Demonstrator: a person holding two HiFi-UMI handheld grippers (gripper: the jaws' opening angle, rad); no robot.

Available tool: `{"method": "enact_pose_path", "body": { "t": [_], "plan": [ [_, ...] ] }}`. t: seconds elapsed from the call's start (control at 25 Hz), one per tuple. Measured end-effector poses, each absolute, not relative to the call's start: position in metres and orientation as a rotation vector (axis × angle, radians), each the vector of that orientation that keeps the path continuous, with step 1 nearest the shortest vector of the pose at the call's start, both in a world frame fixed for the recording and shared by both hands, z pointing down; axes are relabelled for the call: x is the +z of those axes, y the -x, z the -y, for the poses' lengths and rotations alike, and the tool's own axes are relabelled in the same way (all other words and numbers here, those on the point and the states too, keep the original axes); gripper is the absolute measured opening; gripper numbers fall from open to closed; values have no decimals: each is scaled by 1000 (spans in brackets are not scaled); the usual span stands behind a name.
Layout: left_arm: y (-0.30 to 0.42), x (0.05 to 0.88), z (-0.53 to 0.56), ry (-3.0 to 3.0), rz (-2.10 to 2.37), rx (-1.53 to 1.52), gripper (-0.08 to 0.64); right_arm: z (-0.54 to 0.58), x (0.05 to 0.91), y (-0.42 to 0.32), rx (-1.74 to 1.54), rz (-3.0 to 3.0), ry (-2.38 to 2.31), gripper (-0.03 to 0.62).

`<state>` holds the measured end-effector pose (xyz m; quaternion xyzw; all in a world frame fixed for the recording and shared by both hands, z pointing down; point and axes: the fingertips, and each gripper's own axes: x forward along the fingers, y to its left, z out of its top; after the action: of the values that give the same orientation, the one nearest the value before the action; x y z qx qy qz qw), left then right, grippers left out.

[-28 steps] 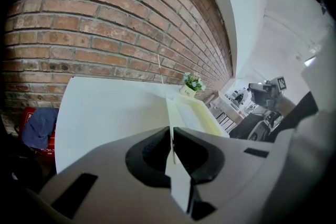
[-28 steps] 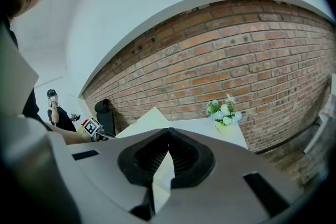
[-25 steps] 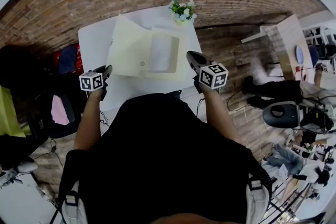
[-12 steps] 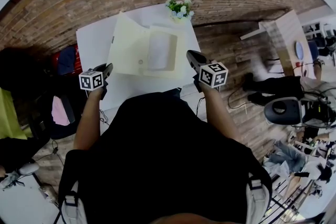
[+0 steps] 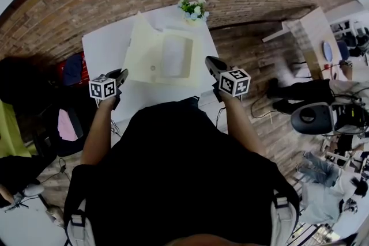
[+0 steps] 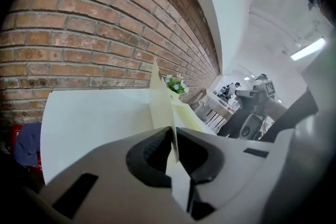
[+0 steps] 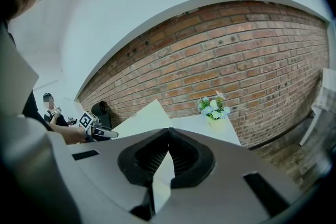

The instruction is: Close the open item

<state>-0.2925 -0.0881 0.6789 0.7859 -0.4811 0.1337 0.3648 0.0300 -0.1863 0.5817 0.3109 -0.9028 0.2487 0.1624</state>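
Between left gripper [image 6: 171, 132] jaws, folder [image 5: 149, 50] flap pinched; flap tilted up

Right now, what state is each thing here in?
folder: open, left flap standing up
left gripper: shut on the folder's flap
right gripper: jaws together, nothing clearly held
flower pot: upright
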Motion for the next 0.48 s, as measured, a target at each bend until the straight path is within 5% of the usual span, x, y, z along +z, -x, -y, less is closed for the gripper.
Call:
{"method": "enact_pose_path", "body": {
  "t": [0.48],
  "plan": [
    [261,668,98,-2090,1201,424,20,185,588,-47,744,2562,-916,20]
  ]
}}
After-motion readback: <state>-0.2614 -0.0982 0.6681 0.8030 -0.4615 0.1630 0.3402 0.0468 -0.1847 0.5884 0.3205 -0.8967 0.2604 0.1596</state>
